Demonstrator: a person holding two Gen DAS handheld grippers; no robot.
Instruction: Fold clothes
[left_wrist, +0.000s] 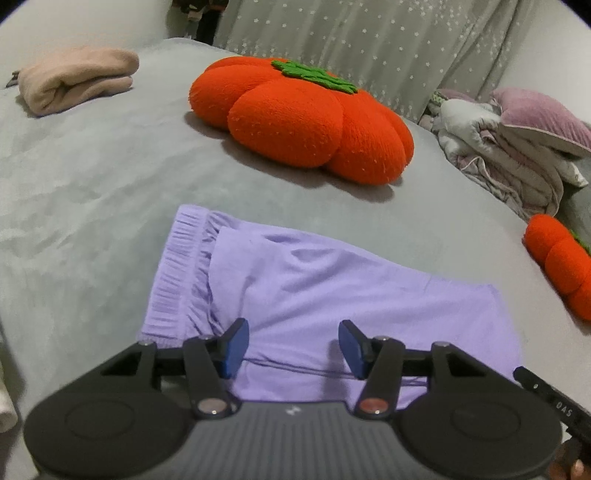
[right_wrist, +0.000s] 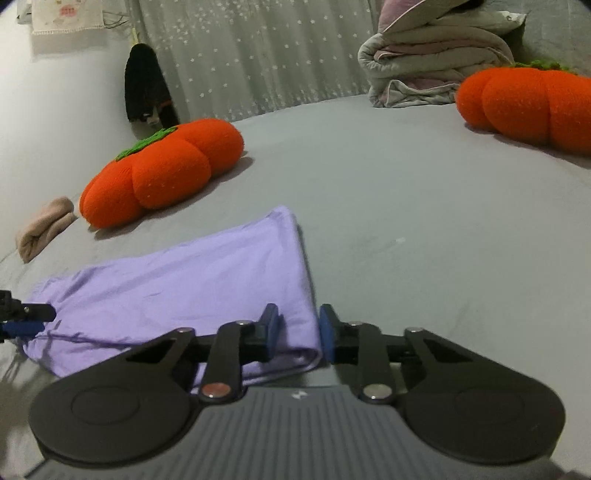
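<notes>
Two grippers hang low over lilac shorts (left_wrist: 317, 295) lying folded flat on a grey bed (left_wrist: 92, 206). In the left wrist view the left gripper (left_wrist: 293, 349) stands about half open above the near edge of the shorts, its blue pads (left_wrist: 233, 347) clear of the cloth and nothing between them. The elastic waistband sits at 10 o'clock from that gripper.

In the right wrist view the right gripper (right_wrist: 299, 334) is narrowly parted at the folded near right corner of the shorts (right_wrist: 184, 280). The corner lies between the jaws, with the left pad over the cloth and the right pad just beside its edge; I cannot tell whether they pinch it. The left gripper's tip shows at 9 o'clock, at the far end of the shorts.

An orange pumpkin cushion (left_wrist: 303, 122) lies at 12 o'clock beyond the shorts, a second one (right_wrist: 532, 107) at 2 o'clock from the right gripper. A beige folded garment (left_wrist: 77, 81) rests at 10 o'clock, well apart, and a heap of bedding (left_wrist: 517, 147) at 2 o'clock.
</notes>
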